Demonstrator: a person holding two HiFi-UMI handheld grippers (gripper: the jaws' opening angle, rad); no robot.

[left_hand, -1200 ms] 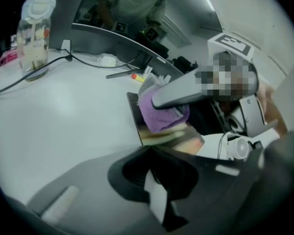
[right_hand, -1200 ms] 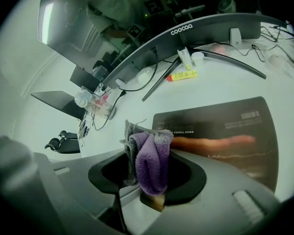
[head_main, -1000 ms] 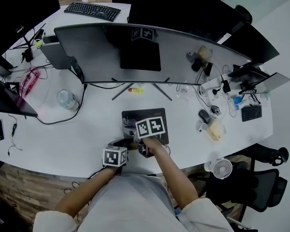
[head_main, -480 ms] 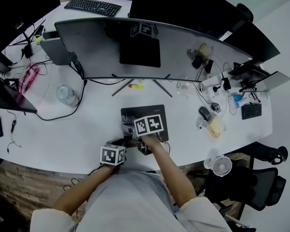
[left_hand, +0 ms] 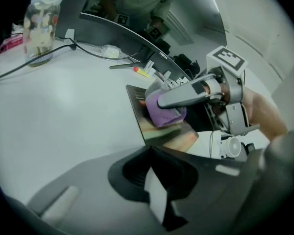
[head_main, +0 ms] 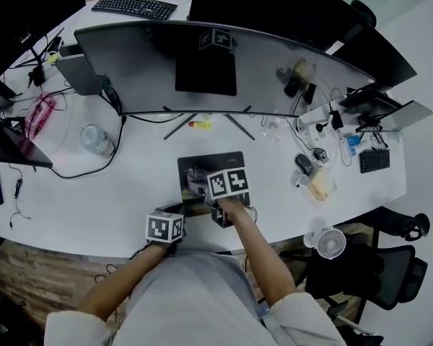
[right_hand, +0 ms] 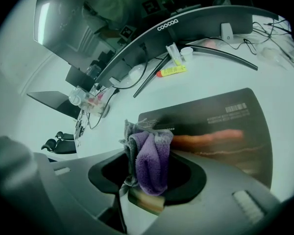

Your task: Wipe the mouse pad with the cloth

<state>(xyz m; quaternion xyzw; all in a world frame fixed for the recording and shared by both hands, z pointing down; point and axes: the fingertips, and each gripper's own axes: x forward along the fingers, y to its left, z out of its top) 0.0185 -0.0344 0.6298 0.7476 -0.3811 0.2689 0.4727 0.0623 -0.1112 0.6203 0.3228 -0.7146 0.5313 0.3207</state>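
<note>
Left of the mouse pad [head_main: 218, 160] you have a broad bare stretch of desk [head_main: 130, 193], bounded farther left by a black cable [left_hand: 29, 62] and a bottle [head_main: 94, 139]. On the far side, the splayed stand legs [head_main: 177, 130] of the monitor [head_main: 202, 71] and a yellow tube [head_main: 198, 124] lie close beyond the pad, beneath the overhanging screen. Right of the pad, a narrow bare strip ends at a mouse [head_main: 303, 166] and tangled wires [head_main: 321, 157]. Your left claw [head_main: 177, 209] sits just off the pad's near left corner. Your right claw [head_main: 200, 186], the cloth [right_hand: 149, 160] bunched in it, takes up the pad's left half.
</note>
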